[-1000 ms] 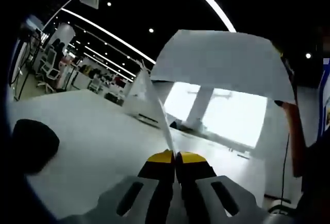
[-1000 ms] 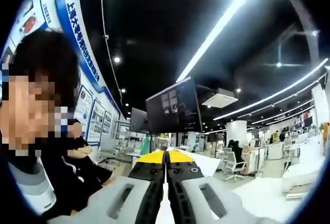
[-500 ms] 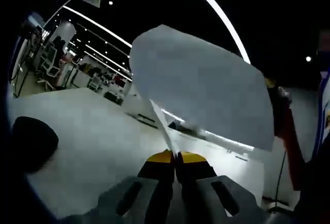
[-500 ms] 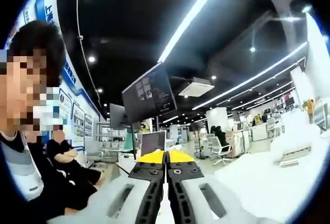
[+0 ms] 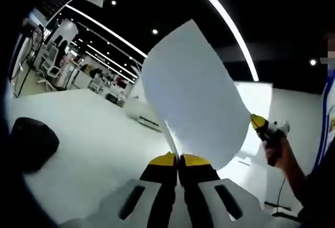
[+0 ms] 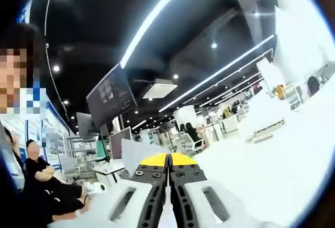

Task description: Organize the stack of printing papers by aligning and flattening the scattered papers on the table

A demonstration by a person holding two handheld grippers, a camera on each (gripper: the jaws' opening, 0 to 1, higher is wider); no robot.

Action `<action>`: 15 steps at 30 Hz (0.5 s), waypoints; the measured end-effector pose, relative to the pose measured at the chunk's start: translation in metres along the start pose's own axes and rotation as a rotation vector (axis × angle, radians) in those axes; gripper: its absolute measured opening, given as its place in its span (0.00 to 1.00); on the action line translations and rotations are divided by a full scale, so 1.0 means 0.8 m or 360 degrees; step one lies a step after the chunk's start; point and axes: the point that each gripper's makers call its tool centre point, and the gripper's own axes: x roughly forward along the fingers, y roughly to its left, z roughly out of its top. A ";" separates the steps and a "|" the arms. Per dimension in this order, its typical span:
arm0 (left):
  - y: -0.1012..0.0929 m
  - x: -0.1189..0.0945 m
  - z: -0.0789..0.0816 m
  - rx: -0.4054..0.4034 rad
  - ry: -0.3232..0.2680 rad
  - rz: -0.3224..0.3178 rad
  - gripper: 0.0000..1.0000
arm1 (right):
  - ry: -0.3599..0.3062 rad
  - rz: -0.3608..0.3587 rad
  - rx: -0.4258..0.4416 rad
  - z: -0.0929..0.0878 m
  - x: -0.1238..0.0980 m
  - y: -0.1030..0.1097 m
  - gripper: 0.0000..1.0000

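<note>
A white sheet of paper (image 5: 193, 94) stands up edge-on from my left gripper (image 5: 178, 159), whose yellow-tipped jaws are shut on its lower edge. The sheet curves up and to the right, above the white table (image 5: 89, 144). At the sheet's right edge is my right gripper (image 5: 257, 122), held by a hand (image 5: 276, 152). In the right gripper view, my right gripper (image 6: 168, 158) has its jaws pressed together with a thin white sliver of paper (image 6: 167, 215) between them. That view looks up at the ceiling lights.
A dark rounded object (image 5: 30, 143) lies on the table at the left. Office chairs and desks (image 5: 49, 68) stand far behind. A seated person (image 6: 39, 167) and a hanging screen (image 6: 111, 98) appear in the right gripper view.
The sheet has swung from lying broad across the left gripper view to standing taller and narrower. My right gripper has dropped lower at its right edge. The right gripper view has rolled.
</note>
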 end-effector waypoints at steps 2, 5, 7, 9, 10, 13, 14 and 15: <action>-0.001 0.000 0.000 -0.0001 0.0002 -0.0002 0.07 | 0.0034 0.0002 -0.0011 -0.012 -0.003 0.001 0.00; -0.002 0.000 -0.001 0.0001 0.0007 -0.0002 0.07 | 0.0052 0.0027 -0.0069 -0.009 -0.003 0.008 0.00; -0.002 0.000 -0.001 0.0000 0.0005 -0.0002 0.07 | 0.0063 0.0039 -0.0109 -0.005 -0.004 0.009 0.00; -0.002 0.000 -0.001 -0.0002 0.0004 0.0000 0.07 | 0.0038 0.0075 -0.0133 0.012 -0.008 0.013 0.00; -0.001 0.000 -0.001 -0.0003 0.0005 0.0001 0.07 | 0.0029 0.0100 -0.0172 0.025 -0.011 0.019 0.00; 0.000 0.000 -0.002 -0.0003 0.0008 0.0002 0.07 | 0.0020 0.0164 -0.0395 0.064 -0.020 0.041 0.00; 0.001 0.000 -0.002 -0.0003 0.0008 0.0001 0.07 | 0.0021 0.0174 -0.0454 0.077 -0.023 0.046 0.00; 0.000 0.000 -0.002 -0.0002 0.0008 0.0000 0.07 | 0.0022 0.0208 -0.0492 0.089 -0.026 0.054 0.00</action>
